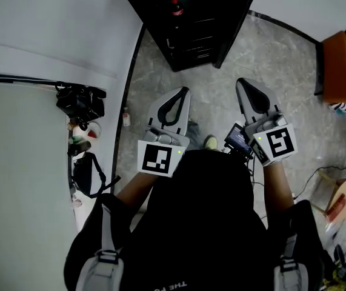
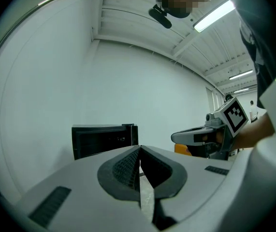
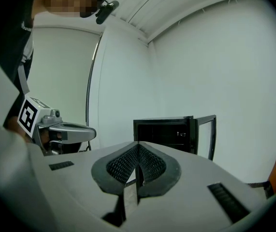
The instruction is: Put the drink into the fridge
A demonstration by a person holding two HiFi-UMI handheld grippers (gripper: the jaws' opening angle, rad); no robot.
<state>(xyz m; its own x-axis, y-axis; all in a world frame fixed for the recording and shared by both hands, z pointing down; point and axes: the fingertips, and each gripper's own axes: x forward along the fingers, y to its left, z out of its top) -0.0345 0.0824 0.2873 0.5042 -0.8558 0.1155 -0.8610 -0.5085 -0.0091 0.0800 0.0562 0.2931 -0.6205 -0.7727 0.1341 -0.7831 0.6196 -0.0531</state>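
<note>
The left tongs [image 2: 139, 151] and the right tongs [image 3: 138, 149] are both closed tight on nothing, pointing toward the open black fridge [image 1: 191, 23]. A small red-topped thing [image 1: 174, 5] on a fridge shelf may be the drink. If so, only shutting the door [image 3: 205, 137] seems left; otherwise a drink must be fetched.

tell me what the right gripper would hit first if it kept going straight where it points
Likely the black fridge, its door open: it sits dead ahead of the shut, empty right gripper. Nothing shows between them, though depth is unclear.
</note>
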